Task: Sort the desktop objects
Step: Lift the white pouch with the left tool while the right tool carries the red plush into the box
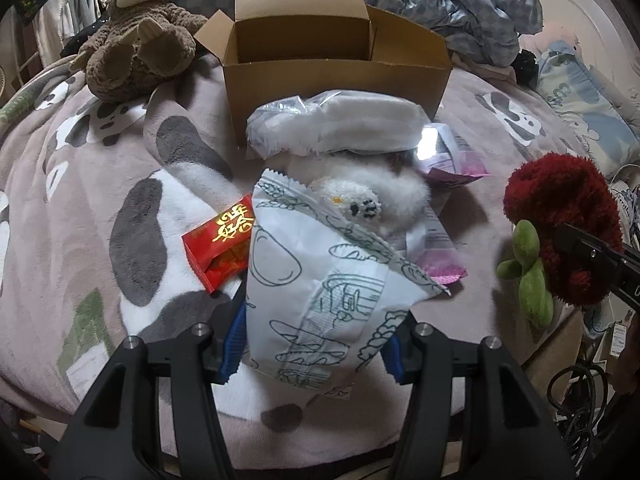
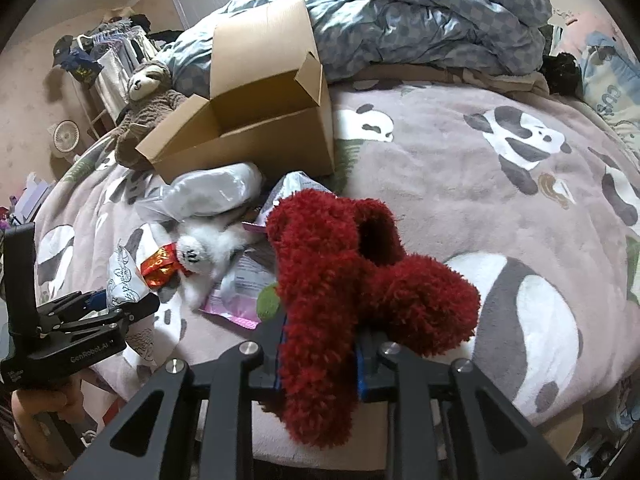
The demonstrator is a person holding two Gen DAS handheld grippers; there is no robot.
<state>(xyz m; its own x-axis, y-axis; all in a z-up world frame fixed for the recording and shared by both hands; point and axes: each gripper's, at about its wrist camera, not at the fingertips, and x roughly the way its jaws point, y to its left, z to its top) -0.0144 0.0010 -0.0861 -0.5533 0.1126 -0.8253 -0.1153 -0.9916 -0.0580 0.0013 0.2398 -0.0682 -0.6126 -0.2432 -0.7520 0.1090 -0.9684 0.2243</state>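
Note:
My left gripper [image 1: 312,344] is shut on a white snack packet with blue line drawings [image 1: 320,280] and holds it above the bed. My right gripper [image 2: 320,356] is shut on a dark red fluffy plush with green leaves [image 2: 352,272]; it also shows at the right of the left wrist view [image 1: 560,224]. An open cardboard box [image 1: 332,52] stands behind the pile, also seen in the right wrist view [image 2: 256,120]. In the pile lie a red packet with gold writing [image 1: 220,244], a small white plush [image 1: 360,196], a bagged white item [image 1: 336,124] and pink packets [image 1: 448,268].
A brown sloth plush [image 1: 136,36] sits left of the box on the panda-print blanket [image 1: 100,184]. A crumpled blue checked duvet [image 2: 420,16] lies behind the box. Pillows [image 1: 584,96] are at the far right. The bed's edge, cables and clutter lie at the lower right.

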